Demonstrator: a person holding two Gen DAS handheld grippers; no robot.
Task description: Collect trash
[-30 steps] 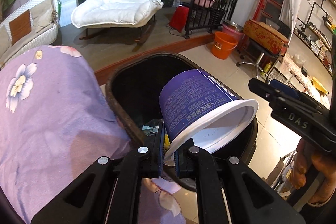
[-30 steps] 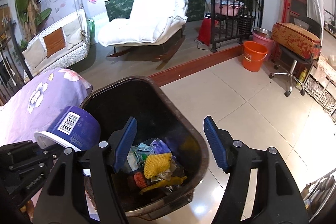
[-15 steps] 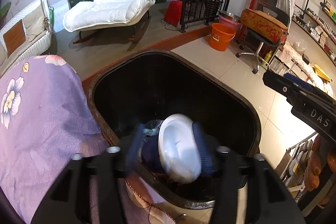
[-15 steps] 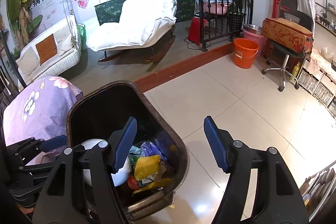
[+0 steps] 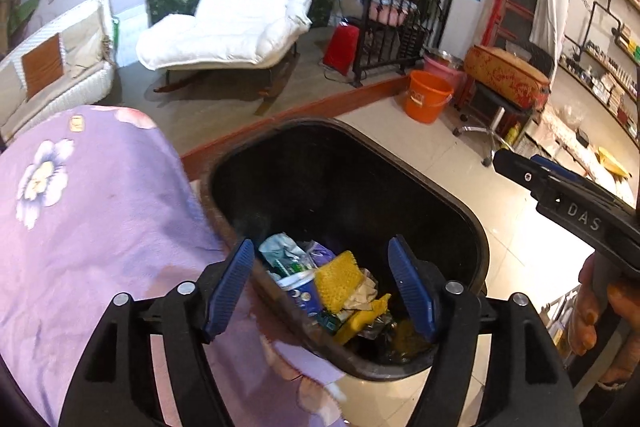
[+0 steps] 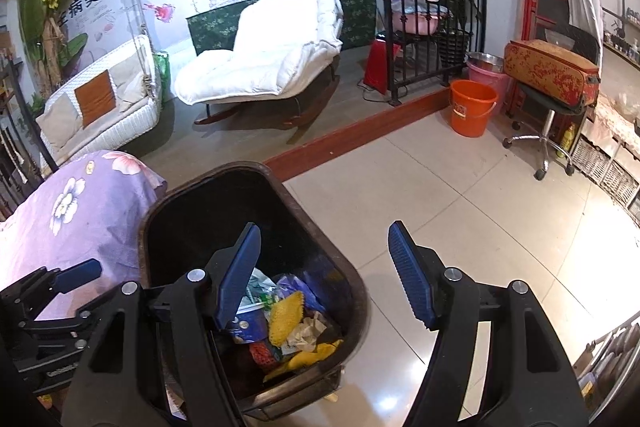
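Note:
A dark brown trash bin (image 5: 476, 227) stands on the tiled floor beside a purple floral cloth (image 5: 88, 211). Inside lie the purple-and-white paper cup (image 5: 298, 289), a yellow mesh pad (image 5: 338, 279) and mixed wrappers. My left gripper (image 5: 326, 291) is open and empty, right above the bin's near rim. My right gripper (image 6: 326, 275) is open and empty over the bin's right side; the bin (image 6: 352, 291), the cup (image 6: 250, 321) and the left gripper (image 6: 76, 273) show in its view. The right gripper (image 5: 516, 167) shows at the right of the left wrist view.
An orange bucket (image 6: 472, 107) and a pink basin stand by a raised wooden step (image 6: 360, 131). A stool on wheels (image 6: 548, 131) with a red patterned case is at right. A white rocking lounger (image 6: 272, 63) and a wicker swing seat are behind.
My left gripper opened and let go of the purple cup, which dropped into the bin among the trash. Both grippers drew back and up a little.

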